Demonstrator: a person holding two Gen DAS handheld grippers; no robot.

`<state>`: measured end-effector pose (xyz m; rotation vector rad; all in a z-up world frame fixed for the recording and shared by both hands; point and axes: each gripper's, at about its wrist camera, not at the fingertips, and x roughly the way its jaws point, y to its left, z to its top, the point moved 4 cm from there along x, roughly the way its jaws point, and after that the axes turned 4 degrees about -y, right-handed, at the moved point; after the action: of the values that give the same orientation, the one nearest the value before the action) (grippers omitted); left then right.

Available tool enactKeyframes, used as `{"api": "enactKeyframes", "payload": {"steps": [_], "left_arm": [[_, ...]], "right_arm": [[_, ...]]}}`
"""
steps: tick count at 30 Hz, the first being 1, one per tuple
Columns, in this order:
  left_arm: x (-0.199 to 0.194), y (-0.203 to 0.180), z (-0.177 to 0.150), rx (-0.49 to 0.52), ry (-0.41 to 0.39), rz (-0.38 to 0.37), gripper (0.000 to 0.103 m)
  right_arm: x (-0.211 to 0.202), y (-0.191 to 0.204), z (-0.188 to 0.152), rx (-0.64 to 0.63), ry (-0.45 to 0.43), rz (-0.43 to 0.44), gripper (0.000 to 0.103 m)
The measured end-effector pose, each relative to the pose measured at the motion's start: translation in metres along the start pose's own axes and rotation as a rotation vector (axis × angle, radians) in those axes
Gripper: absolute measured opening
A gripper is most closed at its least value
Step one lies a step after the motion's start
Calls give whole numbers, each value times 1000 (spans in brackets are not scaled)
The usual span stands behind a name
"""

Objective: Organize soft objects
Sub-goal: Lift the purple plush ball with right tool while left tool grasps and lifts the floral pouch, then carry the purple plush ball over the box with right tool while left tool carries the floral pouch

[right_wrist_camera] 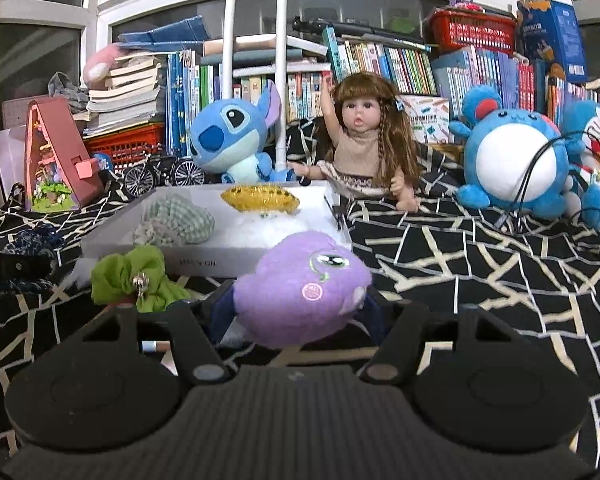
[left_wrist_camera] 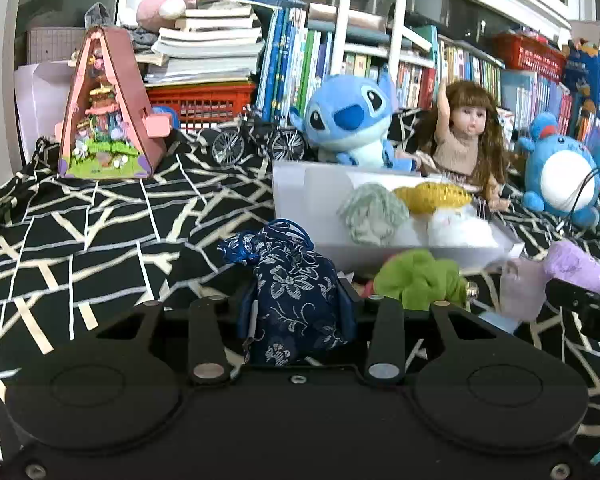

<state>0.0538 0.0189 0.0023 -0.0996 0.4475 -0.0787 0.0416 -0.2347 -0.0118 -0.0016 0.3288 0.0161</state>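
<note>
My left gripper is shut on a navy floral drawstring pouch, held just above the black patterned cloth. My right gripper is shut on a purple plush toy, which also shows in the left wrist view. A white shallow box lies beyond both and holds a green checked pouch, a yellow sequin pouch and a white fluffy item. A green scrunchie lies on the cloth in front of the box, between the grippers.
Behind the box sit a blue Stitch plush, a doll, a round blue plush and a Doraemon plush. A pink triangular toy house and a miniature bicycle stand at the back left, before stacked books.
</note>
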Motion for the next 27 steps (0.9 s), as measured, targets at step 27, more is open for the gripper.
{"api": "enactKeyframes", "payload": {"steps": [27], "left_arm": [[80,12,94,-79,30,-94,39]], "right_arm": [[74,-21,81,75,0,42,67]]}}
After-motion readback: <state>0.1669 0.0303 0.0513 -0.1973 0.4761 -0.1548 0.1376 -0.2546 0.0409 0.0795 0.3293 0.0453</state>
